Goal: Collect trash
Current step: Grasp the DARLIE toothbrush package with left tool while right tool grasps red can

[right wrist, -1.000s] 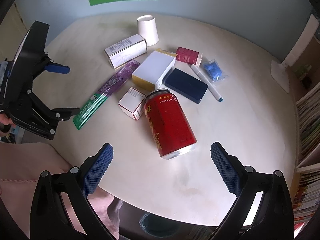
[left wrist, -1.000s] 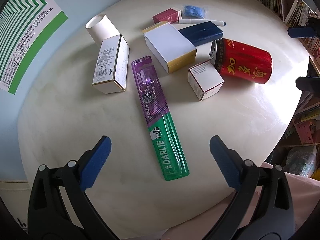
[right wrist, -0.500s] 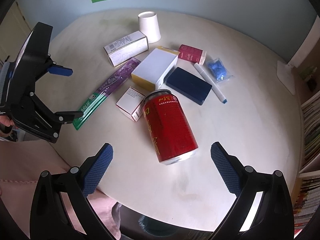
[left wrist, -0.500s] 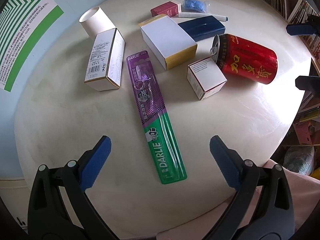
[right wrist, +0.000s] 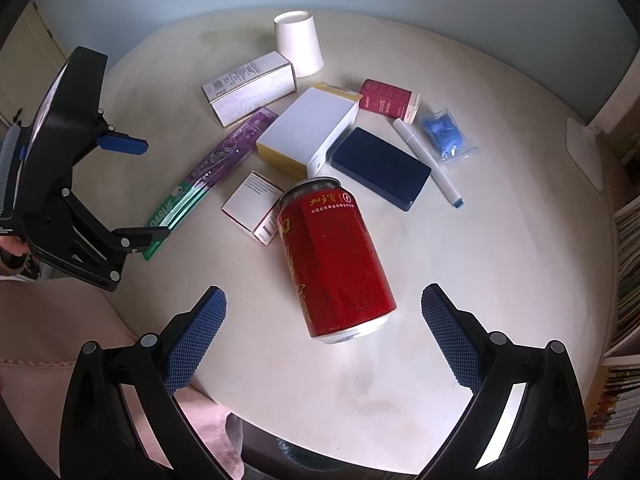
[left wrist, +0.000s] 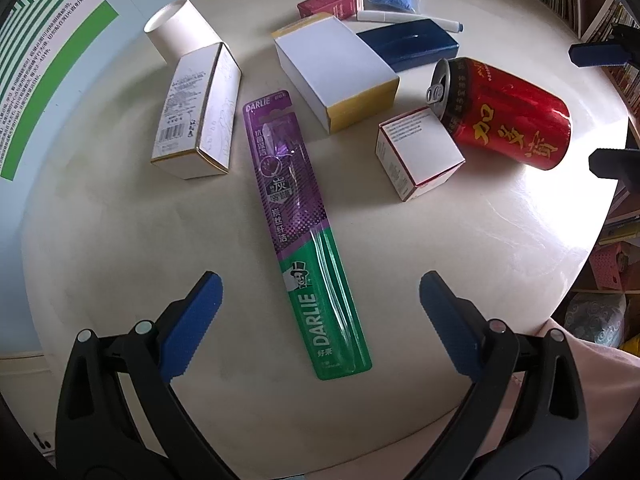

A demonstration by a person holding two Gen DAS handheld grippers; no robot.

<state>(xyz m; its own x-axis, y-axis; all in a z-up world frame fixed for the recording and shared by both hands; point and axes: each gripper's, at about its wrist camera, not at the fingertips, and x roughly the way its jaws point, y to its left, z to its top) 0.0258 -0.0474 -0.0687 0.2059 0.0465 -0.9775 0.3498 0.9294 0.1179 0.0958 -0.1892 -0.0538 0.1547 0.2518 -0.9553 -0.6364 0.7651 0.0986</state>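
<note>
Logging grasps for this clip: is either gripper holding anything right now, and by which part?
Nothing is held. The left gripper and right gripper are both open and empty.

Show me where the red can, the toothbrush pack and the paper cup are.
red can (right wrist: pixel 334 264), right wrist view, middle of its side.
toothbrush pack (left wrist: pixel 298 224), left wrist view, mid-length.
paper cup (right wrist: pixel 299 44), right wrist view, outer wall.

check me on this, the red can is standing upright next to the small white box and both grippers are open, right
Not quite: the red can lies on its side, its top end against the small white box, as the right wrist view shows. The left gripper and right gripper are both open.
</note>
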